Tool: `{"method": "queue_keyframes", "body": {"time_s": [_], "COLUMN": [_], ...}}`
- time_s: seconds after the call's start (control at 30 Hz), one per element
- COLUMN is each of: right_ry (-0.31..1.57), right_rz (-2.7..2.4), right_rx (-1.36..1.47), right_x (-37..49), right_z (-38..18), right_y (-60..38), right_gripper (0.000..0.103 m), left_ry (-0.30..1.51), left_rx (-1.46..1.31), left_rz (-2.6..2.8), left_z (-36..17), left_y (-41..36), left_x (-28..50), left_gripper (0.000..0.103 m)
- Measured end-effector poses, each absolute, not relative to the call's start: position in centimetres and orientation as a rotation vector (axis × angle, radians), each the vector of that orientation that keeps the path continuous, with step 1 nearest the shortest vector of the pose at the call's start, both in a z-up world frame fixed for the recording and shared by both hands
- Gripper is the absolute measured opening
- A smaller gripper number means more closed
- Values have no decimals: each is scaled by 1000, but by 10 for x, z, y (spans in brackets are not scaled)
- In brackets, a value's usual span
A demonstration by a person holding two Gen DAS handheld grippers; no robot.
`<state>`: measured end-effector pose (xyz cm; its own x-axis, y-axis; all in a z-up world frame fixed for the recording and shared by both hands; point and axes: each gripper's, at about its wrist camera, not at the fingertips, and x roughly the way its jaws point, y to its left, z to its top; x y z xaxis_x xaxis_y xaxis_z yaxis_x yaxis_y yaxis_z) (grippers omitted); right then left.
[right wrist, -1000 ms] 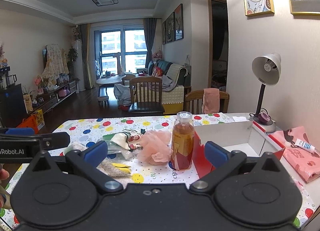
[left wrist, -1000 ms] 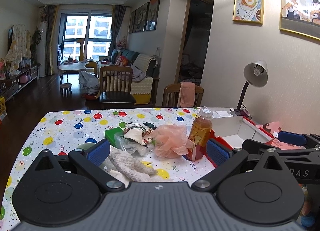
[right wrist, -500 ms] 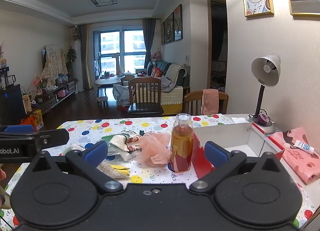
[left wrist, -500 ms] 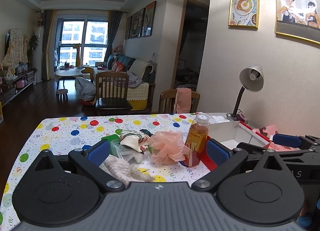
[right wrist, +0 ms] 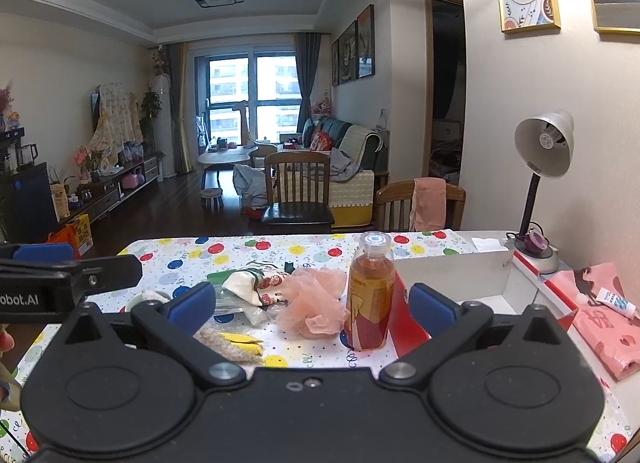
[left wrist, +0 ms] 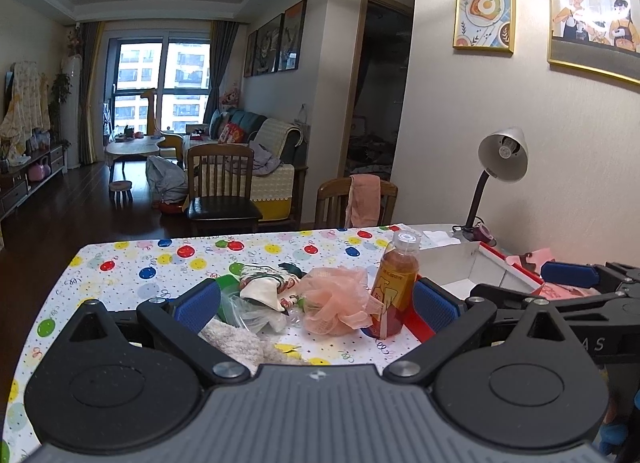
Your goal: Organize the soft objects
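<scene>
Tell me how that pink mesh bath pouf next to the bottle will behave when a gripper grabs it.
The pink mesh pouf looks like loose ruffled netting, so it will probably squash flat between the fingers and feel very light. Its frills seem to touch the bottle, so dragging it sideways might nudge or tip that tall bottle. It is unlikely to roll or slip.

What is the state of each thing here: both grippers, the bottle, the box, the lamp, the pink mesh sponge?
left gripper: open, empty, above the table.
right gripper: open, empty.
juice bottle: upright, capped, nearly full.
white box: open on top; the visible inside looks empty.
desk lamp: off, head tilted down.
pink mesh sponge: lying on the tablecloth, beside the bottle.
</scene>
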<state>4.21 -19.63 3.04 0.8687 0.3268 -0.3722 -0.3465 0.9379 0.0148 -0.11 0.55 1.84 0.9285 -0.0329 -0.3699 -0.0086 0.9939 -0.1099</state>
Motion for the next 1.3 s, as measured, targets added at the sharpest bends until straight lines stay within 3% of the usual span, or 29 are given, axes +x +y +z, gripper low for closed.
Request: {"method": "queue_keyframes", "body": {"time_s": [0.63, 0.87, 1.3], "right_ry": [421, 494, 642], "right_rz": [412, 490, 707], "right_rx": [-68, -94, -226], "right_x": [57, 77, 127], "right_z": [20, 5, -28], "right_y": [-185, -173, -109], "right_gripper": [101, 101, 90], "left_ry": [408, 472, 609], "left_rx": [-136, -164, -100], "left_rz": [-25, 7, 27], "left_z": [3, -28, -100], "left_y": [25, 47, 58], "left_x": [5, 11, 26], "left_gripper": [103, 103, 102]}}
